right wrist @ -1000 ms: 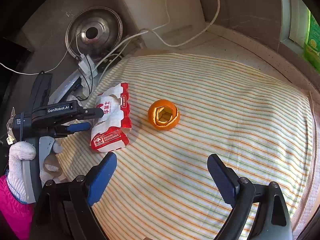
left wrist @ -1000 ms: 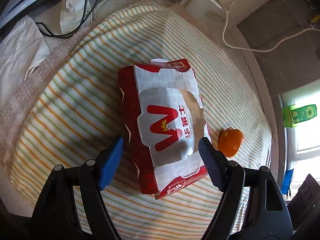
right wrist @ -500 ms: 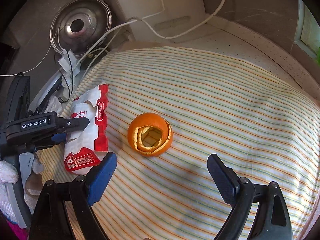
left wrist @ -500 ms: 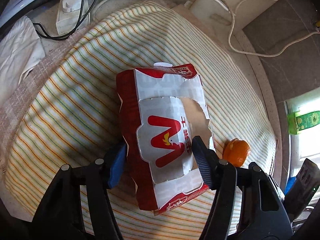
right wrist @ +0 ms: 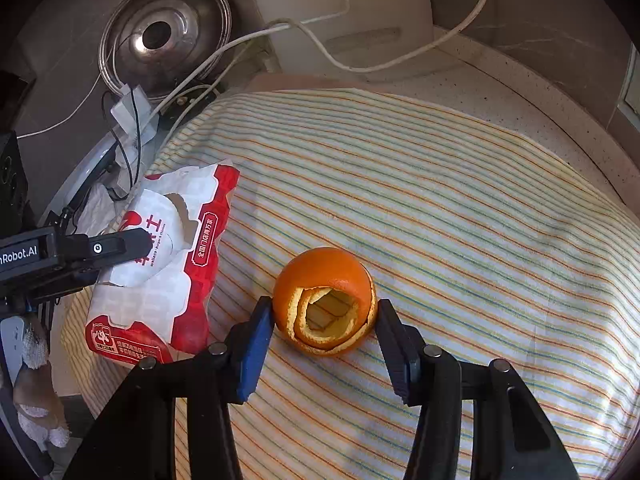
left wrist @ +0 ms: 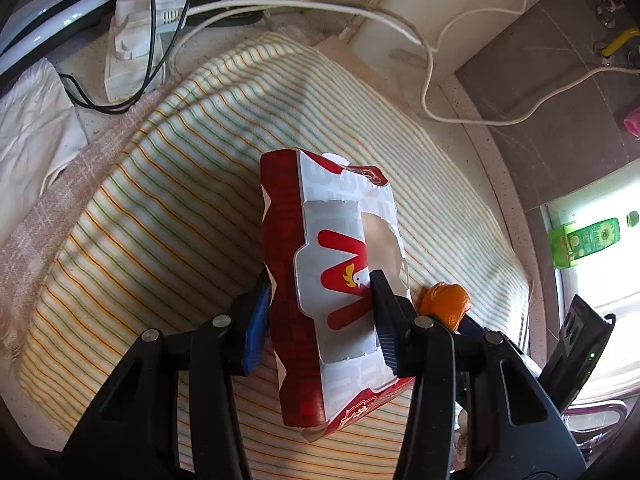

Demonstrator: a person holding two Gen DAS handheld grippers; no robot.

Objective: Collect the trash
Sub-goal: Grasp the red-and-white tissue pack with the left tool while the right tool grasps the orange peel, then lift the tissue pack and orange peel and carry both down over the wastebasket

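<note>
Left gripper (left wrist: 320, 312) closing, pinching red-and-white cardboard food box (left wrist: 336, 280) on striped cloth (right wrist: 440, 200), right gripper (right wrist: 324, 320) closing, clamping hollow orange peel (right wrist: 326, 300)

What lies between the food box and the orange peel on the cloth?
Nothing but bare striped cloth separates the food box from the orange peel; the right wrist view shows it.

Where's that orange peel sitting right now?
In the right wrist view the orange peel lies on the striped cloth, between the right gripper's fingers, just right of the red-and-white carton.
</note>
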